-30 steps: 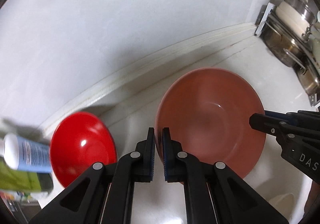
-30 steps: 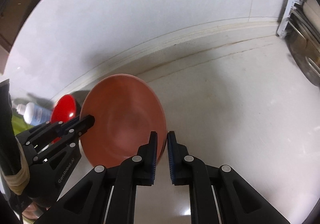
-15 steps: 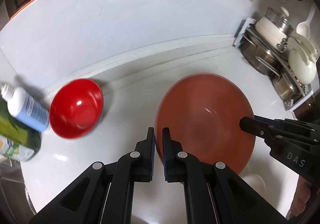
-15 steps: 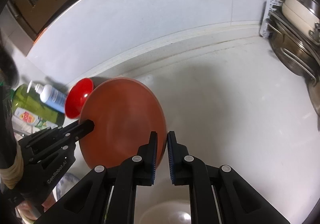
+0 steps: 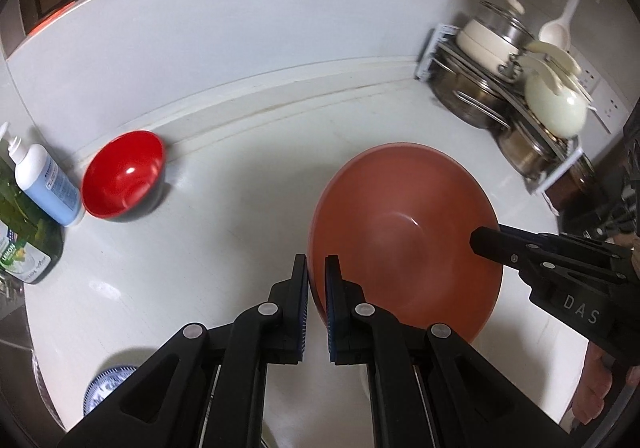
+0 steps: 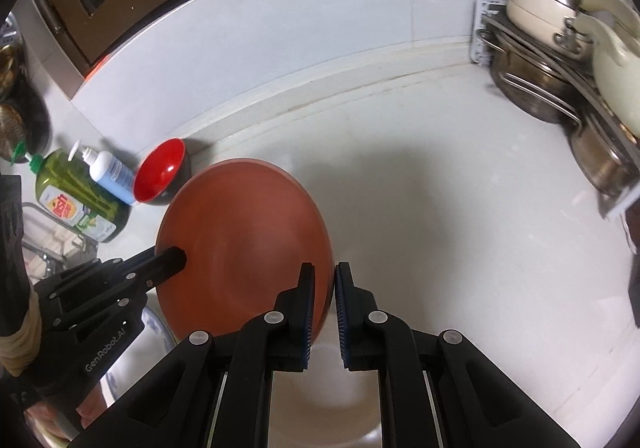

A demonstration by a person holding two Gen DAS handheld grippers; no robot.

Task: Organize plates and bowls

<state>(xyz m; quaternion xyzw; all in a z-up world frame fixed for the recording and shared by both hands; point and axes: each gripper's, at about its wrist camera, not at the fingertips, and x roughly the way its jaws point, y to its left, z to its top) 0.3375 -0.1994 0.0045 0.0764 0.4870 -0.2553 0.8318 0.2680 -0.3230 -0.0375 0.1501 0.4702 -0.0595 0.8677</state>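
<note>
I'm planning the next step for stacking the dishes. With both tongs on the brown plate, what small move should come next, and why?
Probably lower the brown plate gently toward the pale dish showing beneath it. The left tongs and right tongs each pinch opposite rims, holding it above the counter, and the red bowl sits well aside.

Bare counter (image 5: 248,215) lies open mid-scene; the red bowl (image 5: 124,175) and bottles (image 5: 44,183) crowd the far left, the pot rack (image 5: 516,95) blocks the far right.
</note>
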